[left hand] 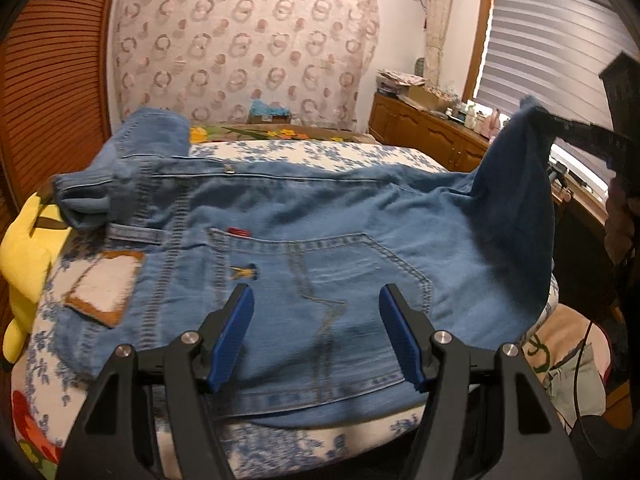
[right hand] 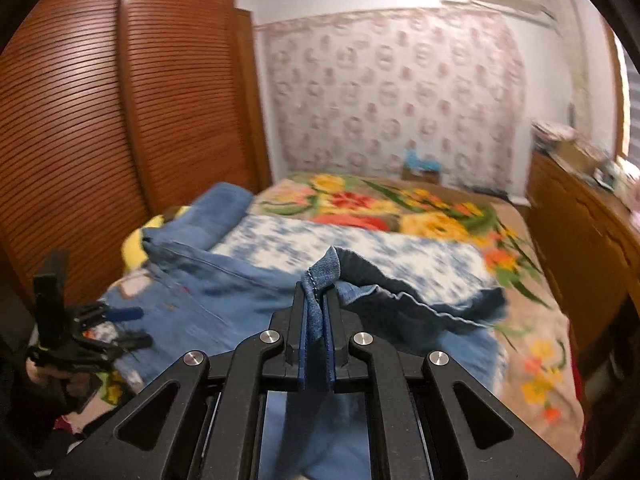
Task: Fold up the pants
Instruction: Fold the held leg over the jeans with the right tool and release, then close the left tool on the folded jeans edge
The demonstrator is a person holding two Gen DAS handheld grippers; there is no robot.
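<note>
Left wrist view: a pair of blue denim pants (left hand: 304, 248) lies spread across a bed (left hand: 320, 152) covered in a blue-and-white floral quilt, the waistband and leather patch at the left, a back pocket facing up at the centre. The left gripper (left hand: 316, 332) hovers just above the seat of the pants, its blue-padded jaws standing well apart with nothing between them. At the right edge, the right gripper (left hand: 576, 126) holds one end of the pants lifted clear of the bed, the cloth rising in a dark peak. A yellow soft toy (left hand: 28, 256) sits at the bed's left side, just beside the waistband.

Right wrist view: the right gripper (right hand: 316, 312) has its jaws pressed together on a stitched denim hem, the fabric bunched between the pads and trailing down under the tool. The rest of the pants drapes back onto the quilt toward a brown slatted wardrobe (right hand: 120, 100). The left gripper (right hand: 128, 326) shows at lower left, open over the denim.

The denim looks thick, soft and fairly heavy; it will likely sag and drag rather than hold a crease. Hems, seams and the waistband seem the firmest places to pinch, since doubled stitching resists slipping from narrow pads.
</note>
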